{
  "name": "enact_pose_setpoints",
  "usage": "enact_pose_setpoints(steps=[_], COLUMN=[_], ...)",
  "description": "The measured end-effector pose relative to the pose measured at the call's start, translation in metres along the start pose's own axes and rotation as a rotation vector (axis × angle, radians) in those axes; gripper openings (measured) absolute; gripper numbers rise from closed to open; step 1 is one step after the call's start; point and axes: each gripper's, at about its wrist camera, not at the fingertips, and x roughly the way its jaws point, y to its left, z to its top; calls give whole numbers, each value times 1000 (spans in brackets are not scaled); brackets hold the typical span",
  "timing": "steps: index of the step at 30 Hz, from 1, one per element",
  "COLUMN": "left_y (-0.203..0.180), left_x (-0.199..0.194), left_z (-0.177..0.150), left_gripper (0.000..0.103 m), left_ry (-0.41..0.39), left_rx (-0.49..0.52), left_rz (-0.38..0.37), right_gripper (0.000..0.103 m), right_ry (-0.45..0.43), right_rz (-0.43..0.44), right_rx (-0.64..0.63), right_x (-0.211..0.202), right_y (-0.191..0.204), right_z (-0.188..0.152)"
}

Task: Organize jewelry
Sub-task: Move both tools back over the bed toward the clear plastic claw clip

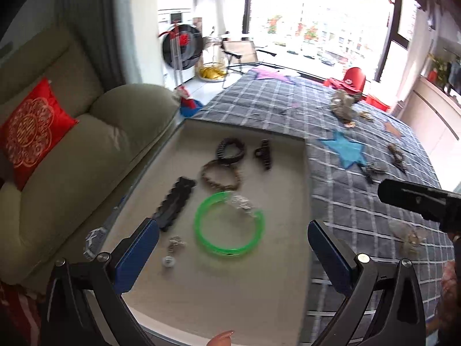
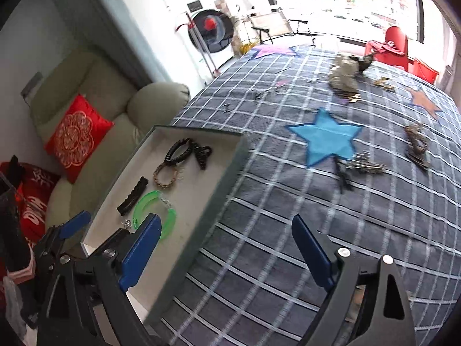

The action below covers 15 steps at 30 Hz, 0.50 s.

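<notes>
A shallow beige tray (image 1: 259, 282) lies on the checked bedspread (image 1: 360, 201). In it are a green bangle (image 1: 229, 225), a brown braided bracelet (image 1: 220, 174), a black bracelet (image 1: 230, 150), a black claw clip (image 1: 263, 154), a long black hair clip (image 1: 174, 203) and a small pearl earring (image 1: 171, 255). My left gripper (image 1: 233, 226) hangs open above the tray with nothing between its fingers. My right gripper (image 2: 226, 222) is open and empty over the bedspread (image 2: 288, 245), just right of the tray (image 2: 201, 190) and the green bangle (image 2: 155, 210).
Loose jewellery lies on the bed: a heap (image 2: 344, 75) at the far side, pieces by the blue star (image 2: 363, 165) and further right (image 2: 416, 147). A beige sofa (image 1: 72, 173) with a red cushion (image 1: 31, 132) stands left of the tray.
</notes>
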Motion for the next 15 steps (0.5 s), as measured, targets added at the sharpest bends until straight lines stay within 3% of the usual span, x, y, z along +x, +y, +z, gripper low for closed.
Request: enact_pose_setpoints(steps=[10, 15], left_y=[-57, -85], left_x=[1, 10], left_z=[4, 1], left_gripper=[103, 103], left_ry=[29, 63], left_rx=[51, 79], left_rz=[-102, -155], right_gripper=[93, 93], right_ry=[-40, -31], right_rz=[-220, -232], right_rx=[-38, -42], right_x=[-45, -57], right_y=[-66, -86], right_z=[-49, -69])
